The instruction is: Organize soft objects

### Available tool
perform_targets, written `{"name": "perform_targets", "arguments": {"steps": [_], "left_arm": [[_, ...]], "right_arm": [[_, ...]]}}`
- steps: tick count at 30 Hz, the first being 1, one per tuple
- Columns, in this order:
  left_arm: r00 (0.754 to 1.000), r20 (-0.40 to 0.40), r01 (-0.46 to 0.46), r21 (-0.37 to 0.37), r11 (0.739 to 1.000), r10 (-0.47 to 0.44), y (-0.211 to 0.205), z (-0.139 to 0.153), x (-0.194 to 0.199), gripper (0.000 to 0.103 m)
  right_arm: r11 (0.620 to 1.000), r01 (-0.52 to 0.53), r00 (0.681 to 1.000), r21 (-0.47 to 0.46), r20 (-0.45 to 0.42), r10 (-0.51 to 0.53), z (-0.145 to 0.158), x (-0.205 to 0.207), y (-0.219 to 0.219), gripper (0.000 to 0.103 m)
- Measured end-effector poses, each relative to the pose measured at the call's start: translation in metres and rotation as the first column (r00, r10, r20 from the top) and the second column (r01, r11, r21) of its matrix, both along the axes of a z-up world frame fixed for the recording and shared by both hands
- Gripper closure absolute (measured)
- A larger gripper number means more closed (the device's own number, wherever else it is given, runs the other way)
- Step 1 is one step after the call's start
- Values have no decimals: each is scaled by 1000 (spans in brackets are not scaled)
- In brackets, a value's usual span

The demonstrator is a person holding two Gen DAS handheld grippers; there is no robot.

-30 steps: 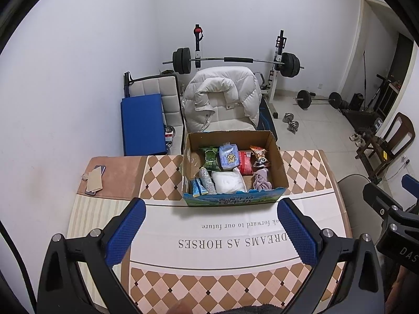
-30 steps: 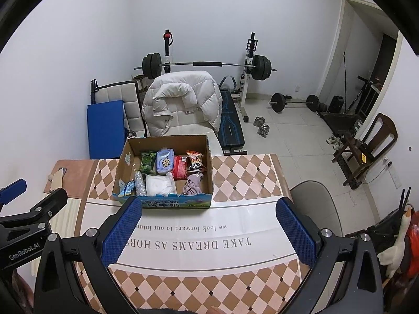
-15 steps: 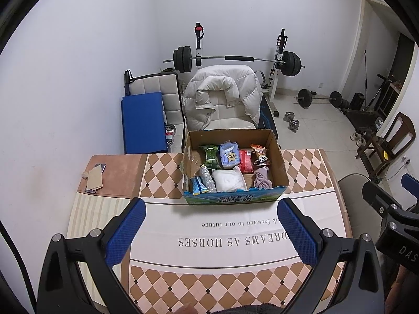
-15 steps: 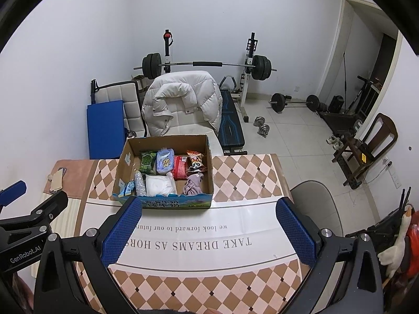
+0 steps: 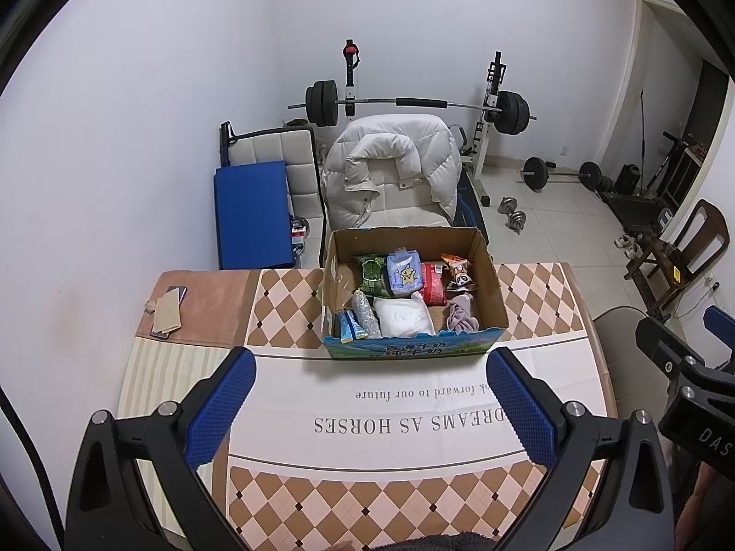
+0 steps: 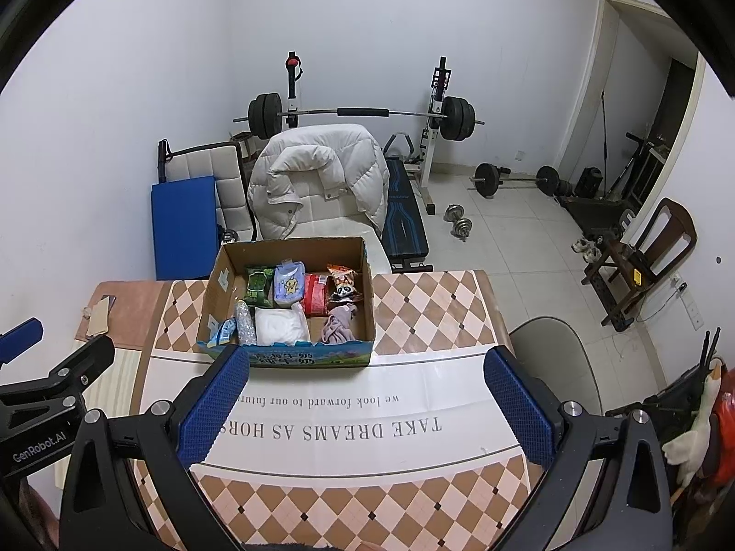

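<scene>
Nearest the cameras, the left gripper [image 5: 370,406] and the right gripper [image 6: 367,406] are held above the table [image 5: 413,496], each with its blue pads spread wide and nothing between them. At twelve o'clock from both, the cardboard box [image 5: 498,307] is set on the cloth, its long axis running from nine to three o'clock.

Inside it, at the near wall, a white soft pack [image 5: 402,317] and a crumpled mauve cloth [image 5: 461,314] are seen. Behind them snack packets [image 5: 404,273] are stood in a row, their long axes pointing towards twelve o'clock.

The soft things are all gathered in the box, which fits either a finished packing or a load awaiting sorting.

If one is to be lifted, it is best approached from above and pinched at its bulk, clear of the cardboard.
</scene>
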State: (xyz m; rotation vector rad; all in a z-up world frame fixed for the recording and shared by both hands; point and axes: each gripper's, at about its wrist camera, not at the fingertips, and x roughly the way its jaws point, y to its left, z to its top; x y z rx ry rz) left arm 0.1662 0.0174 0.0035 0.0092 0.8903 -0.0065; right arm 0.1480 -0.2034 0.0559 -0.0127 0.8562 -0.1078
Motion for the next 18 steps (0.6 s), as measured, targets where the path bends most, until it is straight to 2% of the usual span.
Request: {"name": "perform_targets", "arguments": {"steps": [18], "left_arm": [[1000, 1, -9, 5, 1000, 9, 2, -3, 0, 0]], "right_arm": [[1000, 3, 1000, -8, 4, -3, 2, 2, -1, 0]]}}
